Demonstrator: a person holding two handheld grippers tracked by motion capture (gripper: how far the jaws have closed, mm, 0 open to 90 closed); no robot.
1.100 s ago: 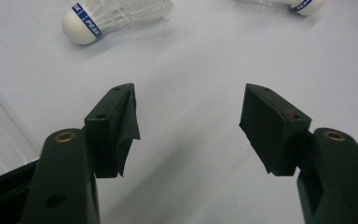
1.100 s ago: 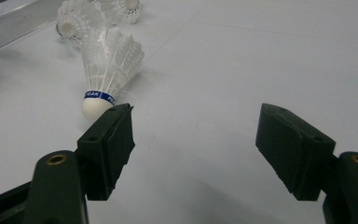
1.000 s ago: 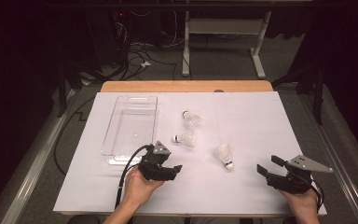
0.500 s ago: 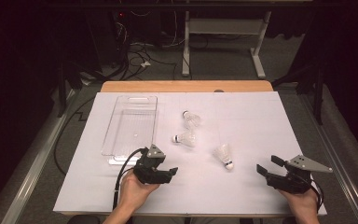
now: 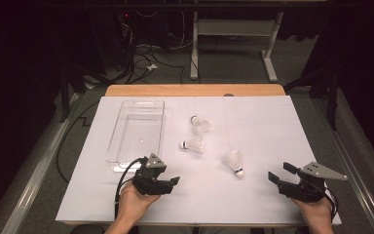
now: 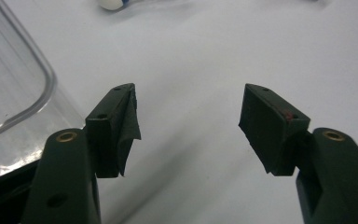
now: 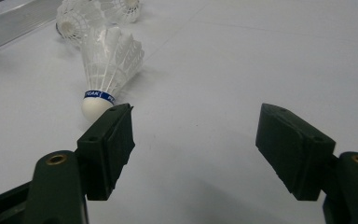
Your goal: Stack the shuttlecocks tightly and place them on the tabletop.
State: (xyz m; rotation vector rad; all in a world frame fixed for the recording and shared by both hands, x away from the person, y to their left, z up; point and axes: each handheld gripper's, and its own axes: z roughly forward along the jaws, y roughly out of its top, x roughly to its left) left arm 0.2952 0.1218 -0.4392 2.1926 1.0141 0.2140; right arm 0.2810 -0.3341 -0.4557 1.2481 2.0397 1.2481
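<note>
Shuttlecock (image 7: 107, 70) loose, jaws wide, empty

Three shuttlecocks are lying on the white tabletop (image 5: 272, 126): the nearest shuttlecock (image 5: 234, 162) is sitting between the two hands, nearer the right one, the middle shuttlecock (image 5: 193, 145) and the far shuttlecock (image 5: 200, 124) are resting farther back, just beside a clear plastic tray (image 5: 137, 129). The left tongs (image 5: 171, 182) are hovering near the tray's near end, jaws spread. The right tongs (image 5: 280, 172) are waiting near the tabletop's right near corner, jaws gaping, well apart from the nearest shuttlecock
</note>
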